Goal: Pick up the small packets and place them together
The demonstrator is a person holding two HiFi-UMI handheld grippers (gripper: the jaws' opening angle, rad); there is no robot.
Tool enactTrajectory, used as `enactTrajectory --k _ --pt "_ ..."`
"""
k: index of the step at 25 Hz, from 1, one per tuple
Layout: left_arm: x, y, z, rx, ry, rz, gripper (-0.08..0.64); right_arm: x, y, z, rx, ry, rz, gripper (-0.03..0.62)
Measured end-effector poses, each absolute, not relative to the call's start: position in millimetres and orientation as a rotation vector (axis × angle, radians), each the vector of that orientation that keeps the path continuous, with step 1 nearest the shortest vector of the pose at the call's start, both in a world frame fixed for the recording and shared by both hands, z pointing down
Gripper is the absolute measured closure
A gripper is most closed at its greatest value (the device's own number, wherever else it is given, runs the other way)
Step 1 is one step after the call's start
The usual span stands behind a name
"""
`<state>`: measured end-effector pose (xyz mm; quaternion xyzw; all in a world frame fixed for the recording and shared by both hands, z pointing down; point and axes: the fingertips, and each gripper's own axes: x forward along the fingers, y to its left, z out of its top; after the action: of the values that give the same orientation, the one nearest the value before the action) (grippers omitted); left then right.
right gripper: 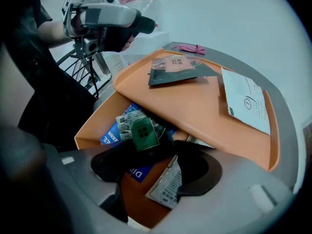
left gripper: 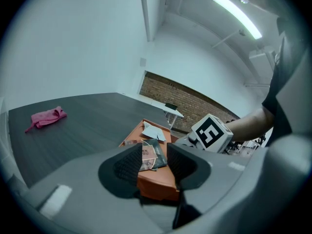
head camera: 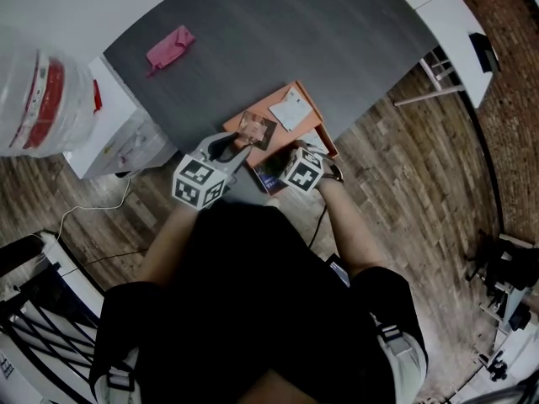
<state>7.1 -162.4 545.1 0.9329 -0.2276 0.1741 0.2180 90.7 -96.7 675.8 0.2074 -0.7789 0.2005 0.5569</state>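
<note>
An orange lid (right gripper: 204, 111) lies across an open orange box (right gripper: 95, 121) at the table's near corner. On the lid rest a dark packet with a pink label (right gripper: 173, 68) and a white packet (right gripper: 247, 101). Inside the box lie a green packet (right gripper: 143, 133), a blue packet (right gripper: 113, 134) and a white printed packet (right gripper: 168, 184). My right gripper (right gripper: 158, 155) points steeply down into the box, jaws wide open over those packets, pressing none. My left gripper (left gripper: 155, 152) hovers low before the lid, open, with the dark packet (left gripper: 152, 156) showing through the gap.
A pink cloth (head camera: 171, 47) lies at the far left of the dark grey table (head camera: 278, 32). A clear plastic bag with red contents (head camera: 42, 99) sits on a white unit to the left. Wooden floor lies to the right of the table.
</note>
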Motion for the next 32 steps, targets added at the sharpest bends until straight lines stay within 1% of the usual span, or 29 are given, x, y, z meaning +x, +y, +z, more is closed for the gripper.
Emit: enactTrajectory --k 4,6,8,10,11,20,32 --pt "10.3 -163.1 545.5 2.587 -0.621 0.486 0.405 92.1 -96.2 675.4 0.486 -1.838 0.457 0.327" --pt "10.8 -164.2 545.7 2.589 -0.621 0.491 0.405 92.7 -98.1 673.5 0.495 -1.839 0.435 0.367" --pt "12.5 -165.8 545.9 2.592 -0.620 0.497 0.405 94.7 -101.7 670.7 0.518 -1.838 0.404 0.435" --pt "16.1 -166.4 545.9 2.596 -0.613 0.501 0.405 98.2 -107.4 666.2 0.560 -1.837 0.368 0.538" --pt "18.1 -166.4 545.8 2.598 -0.608 0.501 0.405 99.3 -110.0 663.4 0.576 -1.841 0.356 0.577" --pt "28.6 -167.1 545.1 2.610 -0.585 0.505 0.405 93.6 -103.2 640.9 0.536 -1.900 0.335 0.588" --pt "43.1 -171.3 535.0 2.649 -0.567 0.464 0.405 100.4 -84.9 593.4 0.461 -1.888 0.051 0.589"
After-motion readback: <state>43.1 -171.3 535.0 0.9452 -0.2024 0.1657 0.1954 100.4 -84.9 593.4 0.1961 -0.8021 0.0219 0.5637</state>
